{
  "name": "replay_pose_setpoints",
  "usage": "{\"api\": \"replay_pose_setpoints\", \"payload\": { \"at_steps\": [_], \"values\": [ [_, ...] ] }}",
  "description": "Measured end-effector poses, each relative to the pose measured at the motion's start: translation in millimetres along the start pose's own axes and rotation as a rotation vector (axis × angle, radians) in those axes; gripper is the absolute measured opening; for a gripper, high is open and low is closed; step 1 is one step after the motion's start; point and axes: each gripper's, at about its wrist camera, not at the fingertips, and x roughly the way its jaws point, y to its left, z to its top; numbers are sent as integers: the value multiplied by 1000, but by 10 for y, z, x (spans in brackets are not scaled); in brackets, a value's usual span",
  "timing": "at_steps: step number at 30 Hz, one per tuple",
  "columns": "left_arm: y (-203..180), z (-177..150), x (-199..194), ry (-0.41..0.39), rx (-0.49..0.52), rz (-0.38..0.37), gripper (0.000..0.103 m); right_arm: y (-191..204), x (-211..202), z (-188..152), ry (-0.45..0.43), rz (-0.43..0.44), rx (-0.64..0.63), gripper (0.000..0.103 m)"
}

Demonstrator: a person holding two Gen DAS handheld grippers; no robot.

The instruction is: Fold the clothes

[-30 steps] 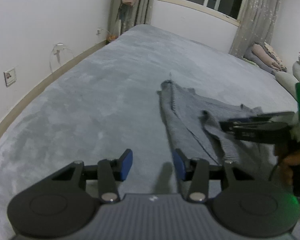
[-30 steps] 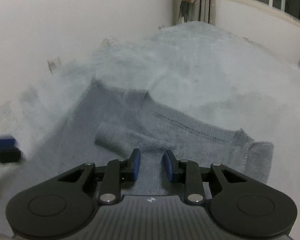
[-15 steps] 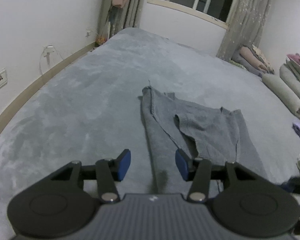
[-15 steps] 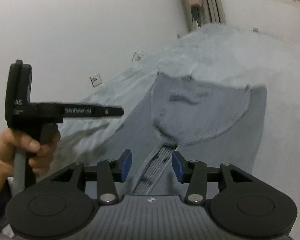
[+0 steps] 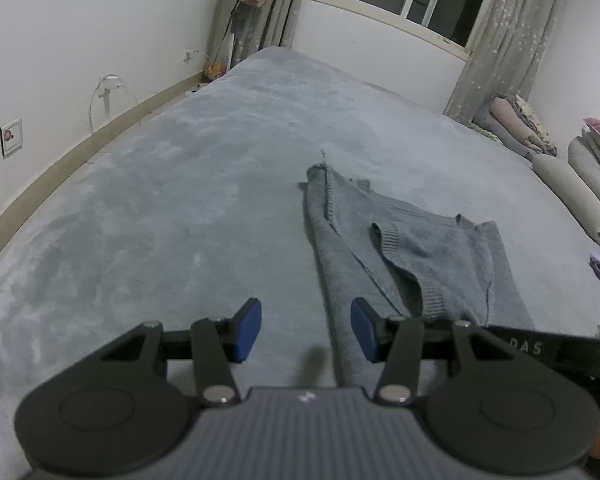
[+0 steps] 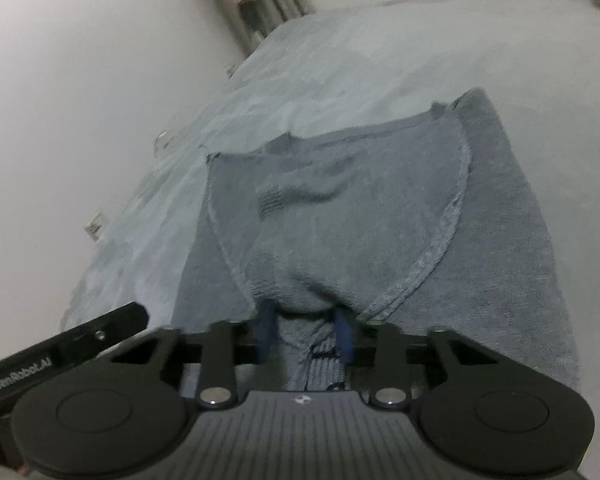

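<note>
A matte black left gripper [image 5: 306, 334] with a ribbed grey housing, two round black discs, silver screws and blue rubber pads [image 5: 247, 330] was shown. The right gripper [image 6: 305, 334] was built alike; white lettering "GenRobot.AI" and "DAS" was printed on the black side bars.

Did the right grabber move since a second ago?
Yes. The right gripper has swung round the grey sweater to its ribbed edge, tilting against the wall; its jaws just closed on it.
</note>
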Motion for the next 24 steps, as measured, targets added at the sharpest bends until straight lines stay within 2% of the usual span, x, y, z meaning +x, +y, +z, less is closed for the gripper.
{"api": "replay_pose_setpoints", "payload": {
  "at_steps": [3, 6, 12, 15, 19, 24],
  "values": [
    [-24, 1, 8, 2, 9, 0, 47, -92, -51, -16, -13, 38, 47, 6],
    [-45, -6, 15, 4, 20, 0, 47, -79, -78, 11, -32, 42, 30, 4],
    [-38, -4, 8, 1, 15, 1, 47, -10, -206, 22, -112, -30, -22, 3],
    [-70, -21, 15, 3, 28, 3, 47, 35, -232, 49, -113, -58, -52, 3],
    [-111, -54, 27, 7, 56, 15, 48, 63, -24, -19, -45, -82, -95, 3],
    [-89, -33, 28, -1, 54, 33, 49, 83, -236, -39, -166, -147, -140, 2]
  ]
}}
